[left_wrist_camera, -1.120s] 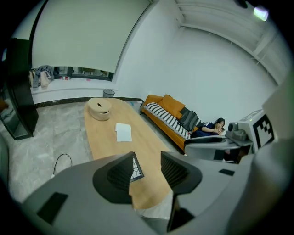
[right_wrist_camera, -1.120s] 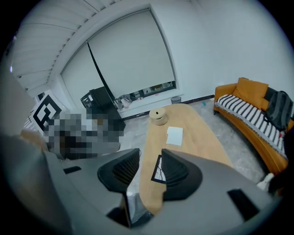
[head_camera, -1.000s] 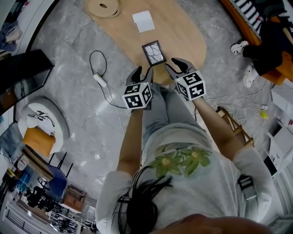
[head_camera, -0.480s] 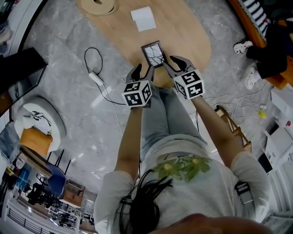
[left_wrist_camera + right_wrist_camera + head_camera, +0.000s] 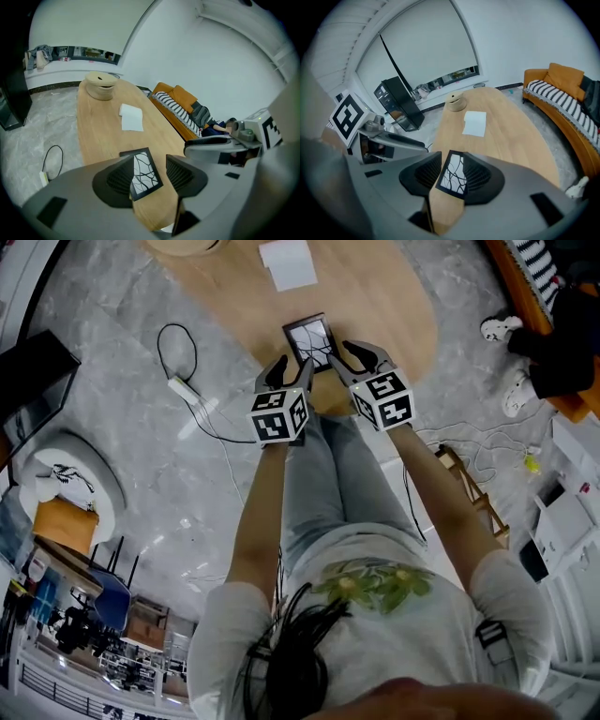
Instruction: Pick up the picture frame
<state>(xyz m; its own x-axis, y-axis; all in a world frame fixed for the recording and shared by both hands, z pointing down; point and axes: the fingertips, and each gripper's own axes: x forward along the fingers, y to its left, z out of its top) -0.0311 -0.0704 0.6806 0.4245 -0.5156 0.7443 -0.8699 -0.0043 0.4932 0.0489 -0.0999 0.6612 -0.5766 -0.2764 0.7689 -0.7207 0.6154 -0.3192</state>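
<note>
**Closing on the frame**

Our left gripper (image 5: 291,371) and right gripper (image 5: 362,358) had just been opening, jaws spread, nothing between them. The black rectangular picture frame (image 5: 309,339) lay just beyond, at the oval wooden table's (image 5: 384,296) near end. We judged straddling opposite edges best.

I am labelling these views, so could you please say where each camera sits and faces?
Head view: on the head, facing steeply down at the picture frame; shows torso, arms, left gripper, right gripper.
Left gripper view: on that gripper, facing the frame beyond its fingers, just opened wider, nothing gripped.
Right gripper view: same for the right gripper.
All share the frame.
</note>
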